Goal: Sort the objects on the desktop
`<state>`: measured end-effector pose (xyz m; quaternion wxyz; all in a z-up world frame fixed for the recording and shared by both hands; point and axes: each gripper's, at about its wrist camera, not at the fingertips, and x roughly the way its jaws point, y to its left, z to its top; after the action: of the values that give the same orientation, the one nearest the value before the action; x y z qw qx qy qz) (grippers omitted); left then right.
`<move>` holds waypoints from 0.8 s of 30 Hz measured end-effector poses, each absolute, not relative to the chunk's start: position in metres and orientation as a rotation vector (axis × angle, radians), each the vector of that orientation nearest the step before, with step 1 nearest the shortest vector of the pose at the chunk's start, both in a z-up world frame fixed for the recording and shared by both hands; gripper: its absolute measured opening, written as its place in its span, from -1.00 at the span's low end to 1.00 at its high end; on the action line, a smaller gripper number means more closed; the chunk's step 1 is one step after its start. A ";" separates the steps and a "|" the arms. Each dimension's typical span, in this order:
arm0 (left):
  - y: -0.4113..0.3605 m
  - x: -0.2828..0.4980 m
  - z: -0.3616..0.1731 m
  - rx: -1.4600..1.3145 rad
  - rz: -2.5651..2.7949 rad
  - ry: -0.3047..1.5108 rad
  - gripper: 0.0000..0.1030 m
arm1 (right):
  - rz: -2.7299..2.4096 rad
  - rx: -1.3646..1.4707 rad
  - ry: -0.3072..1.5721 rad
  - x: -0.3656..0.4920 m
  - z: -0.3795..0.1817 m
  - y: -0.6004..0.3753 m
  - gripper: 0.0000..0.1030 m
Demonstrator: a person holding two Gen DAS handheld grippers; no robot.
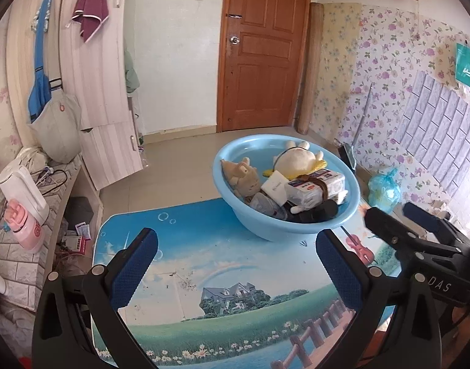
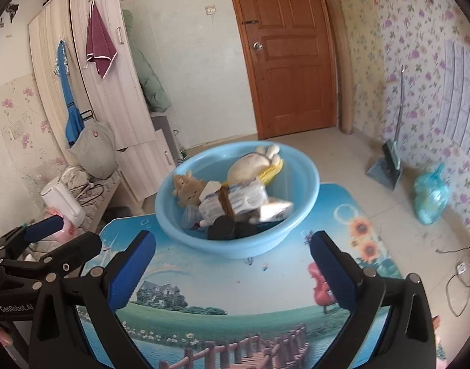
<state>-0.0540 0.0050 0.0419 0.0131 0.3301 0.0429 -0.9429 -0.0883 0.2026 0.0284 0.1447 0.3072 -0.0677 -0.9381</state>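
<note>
Blue basin [image 2: 235, 215] of toys and packets sits on counter [image 2: 235, 292], at 12 o'clock from right hand-held gripper [image 2: 232, 264]; jaws wide, empty. Left hand-held gripper [image 1: 235, 261] likewise wide, empty; basin at 1 o'clock.

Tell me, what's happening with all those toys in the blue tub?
A person holds a gripper in each hand to tidy a table. Right now the left gripper and the right gripper are both open and empty, above the picture-printed tabletop. The things are piled in the blue basin: a cream plush toy, a brown plush toy, a wrapped packet and some dark items.
</note>
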 end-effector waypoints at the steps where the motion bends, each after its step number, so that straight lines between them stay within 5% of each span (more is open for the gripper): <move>1: 0.004 -0.054 0.040 1.023 -2.934 0.134 1.00 | -2.734 0.864 -0.192 -0.087 0.027 0.204 1.00; 24: 0.006 -0.046 0.043 1.023 -2.939 0.117 1.00 | -2.746 0.936 -0.138 -0.080 0.022 0.198 1.00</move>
<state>-0.0461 0.0060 0.0427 0.0139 0.3284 0.0375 -0.9437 -0.0800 0.1977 0.0219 0.1185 0.3201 -0.0472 -0.9388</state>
